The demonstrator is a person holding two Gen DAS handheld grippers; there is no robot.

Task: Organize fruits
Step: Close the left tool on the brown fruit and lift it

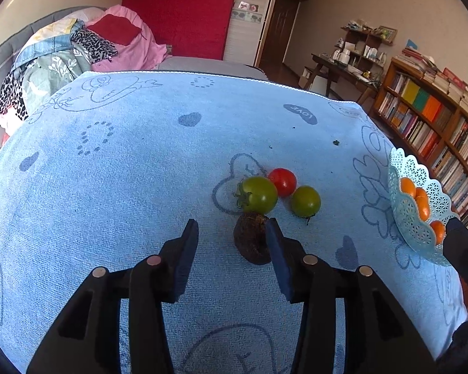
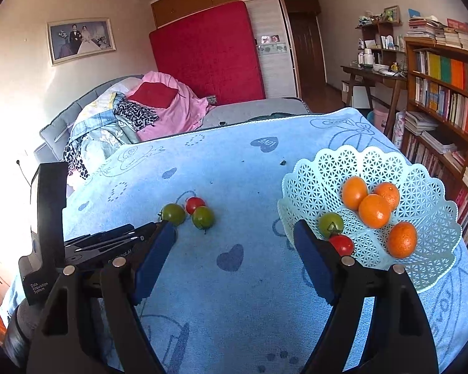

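Note:
On the blue towel lie two green tomatoes, a red tomato and a dark brown fruit. My left gripper is open; the brown fruit sits just inside its right finger. The same tomatoes show in the right wrist view. My right gripper is open and empty above the towel. The pale blue lattice basket holds several oranges, a green tomato and a red tomato. The basket also shows at the right of the left wrist view.
The blue towel covers the table. A bed with piled clothes stands behind it on the left. A bookshelf stands to the right. The left gripper body shows at the left of the right wrist view.

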